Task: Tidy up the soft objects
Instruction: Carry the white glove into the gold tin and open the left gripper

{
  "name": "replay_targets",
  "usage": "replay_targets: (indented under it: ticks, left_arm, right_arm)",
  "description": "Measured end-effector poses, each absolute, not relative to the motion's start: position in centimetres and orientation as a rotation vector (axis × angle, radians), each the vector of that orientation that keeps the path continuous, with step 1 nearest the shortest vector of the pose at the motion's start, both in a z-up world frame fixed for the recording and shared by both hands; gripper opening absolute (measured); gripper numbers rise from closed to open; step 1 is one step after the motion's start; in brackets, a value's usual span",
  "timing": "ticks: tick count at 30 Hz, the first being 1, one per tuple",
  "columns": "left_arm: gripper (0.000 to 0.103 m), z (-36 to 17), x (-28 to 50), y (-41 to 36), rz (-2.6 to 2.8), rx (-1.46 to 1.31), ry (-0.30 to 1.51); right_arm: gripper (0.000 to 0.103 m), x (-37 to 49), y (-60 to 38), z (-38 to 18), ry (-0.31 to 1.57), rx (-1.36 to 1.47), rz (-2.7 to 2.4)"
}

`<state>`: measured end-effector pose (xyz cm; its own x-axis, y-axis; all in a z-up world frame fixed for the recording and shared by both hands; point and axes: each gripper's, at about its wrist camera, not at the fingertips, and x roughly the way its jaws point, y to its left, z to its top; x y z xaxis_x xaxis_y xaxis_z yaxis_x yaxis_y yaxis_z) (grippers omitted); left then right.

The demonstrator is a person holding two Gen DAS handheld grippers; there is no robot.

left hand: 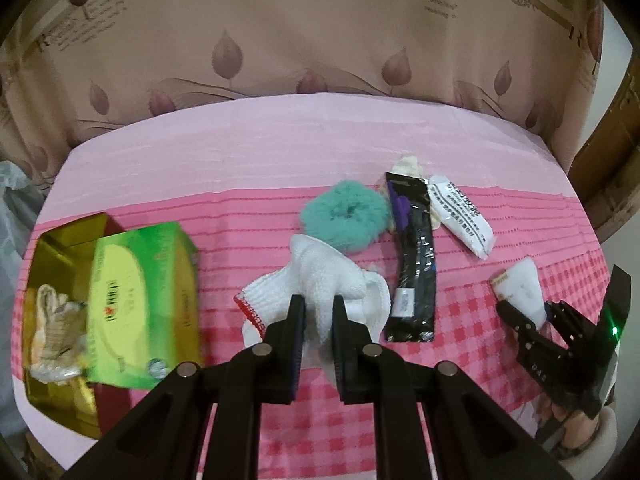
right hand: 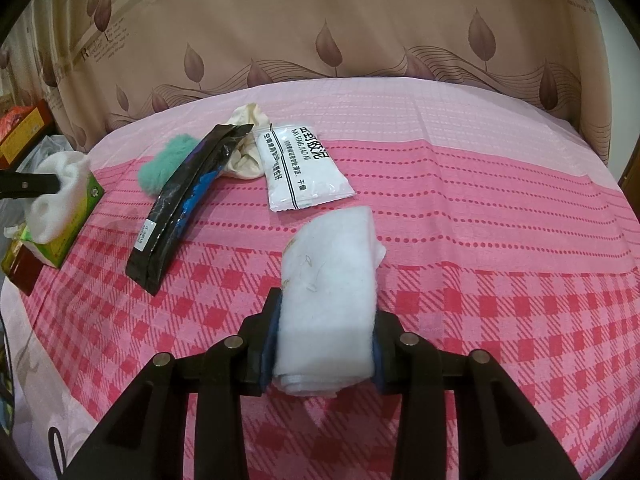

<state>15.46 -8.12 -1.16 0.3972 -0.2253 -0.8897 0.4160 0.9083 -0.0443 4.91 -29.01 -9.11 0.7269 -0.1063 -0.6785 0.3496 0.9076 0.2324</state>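
Note:
My left gripper [left hand: 318, 308] is shut on a white knitted glove with a red cuff [left hand: 320, 276], held just right of the open green and gold box [left hand: 140, 304]. A beige glove [left hand: 56, 328] lies inside the box. My right gripper [right hand: 326, 336] is shut on a folded white cloth [right hand: 330, 276] above the pink checked tablecloth [right hand: 480, 280]. On the cloth lie a teal fluffy scrunchie [left hand: 346, 216], a black packet [left hand: 414, 256], a white printed sachet [left hand: 462, 216] and a cream cloth [right hand: 246, 152] behind them.
A brown leaf-patterned curtain [left hand: 320, 40] hangs behind the table. The right gripper and its white cloth show at the right in the left wrist view [left hand: 532, 316]. The left gripper's glove shows by the box in the right wrist view [right hand: 60, 192].

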Motion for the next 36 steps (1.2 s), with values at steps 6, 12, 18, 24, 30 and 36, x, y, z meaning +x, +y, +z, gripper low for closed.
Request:
replay_targets:
  ticks: [6, 12, 18, 24, 30, 36]
  left_arm:
    - [0.013, 0.8, 15.6, -4.3, -0.347, 0.188, 1.059]
    - [0.013, 2.7, 16.5, -0.2, -0.273, 0.178, 1.025]
    - [0.013, 3.8, 17.7, 3.7, -0.197, 0.182, 1.002]
    - [0.013, 3.4, 19.4, 7.1, -0.123, 0.173, 1.012]
    - [0.013, 2.2, 21.9, 10.1, -0.072, 0.170, 1.040]
    - [0.013, 0.5, 24.6, 12.2, -0.042, 0.153, 1.064]
  right_arm:
    - [0.036, 4.9, -28.9, -9.1, 0.718, 0.355, -0.262]
    - [0.036, 5.1, -28.8, -9.1, 0.721, 0.347, -0.265]
    - [0.036, 5.1, -28.7, -9.1, 0.722, 0.343, -0.268]
    - [0.036, 5.2, -28.7, -9.2, 0.724, 0.339, -0.270]
    - [0.036, 5.2, -28.6, -9.2, 0.726, 0.331, -0.274]
    - [0.037, 5.5, -28.3, -9.2, 0.731, 0.319, -0.277]
